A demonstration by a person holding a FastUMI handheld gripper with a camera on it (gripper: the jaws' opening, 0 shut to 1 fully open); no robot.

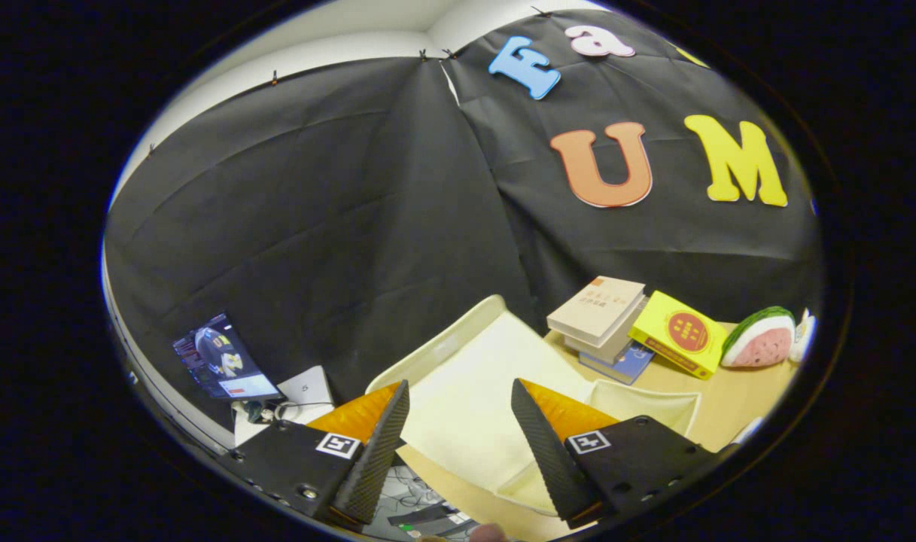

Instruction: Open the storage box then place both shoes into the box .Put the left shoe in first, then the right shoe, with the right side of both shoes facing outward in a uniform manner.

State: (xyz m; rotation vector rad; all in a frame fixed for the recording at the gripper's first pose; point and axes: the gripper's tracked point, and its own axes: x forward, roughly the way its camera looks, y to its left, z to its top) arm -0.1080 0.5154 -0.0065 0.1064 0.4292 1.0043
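I am holding the claw (458, 444) released, its fingers spread and gripping nothing, above the cream plastic storage box (473, 399) lying on the wooden tabletop (744, 391). Beyond the box, stacked books (601, 312) are resting. No shoes visible. I am judging the box unopened; best approach: lowering squarely onto its near edge, avoiding the books.

I am seeing even, fairly bright light coming from overhead. The cream plastic storage box (465, 391) is glowing pale and nearly washing out, while the black cloth wall is soaking up light. The fisheye is bending straight lines toward the rim. The black two-finger tool (458, 440), spread apart, is looking sharp; the small lit screen (224, 361) is glaring softly.
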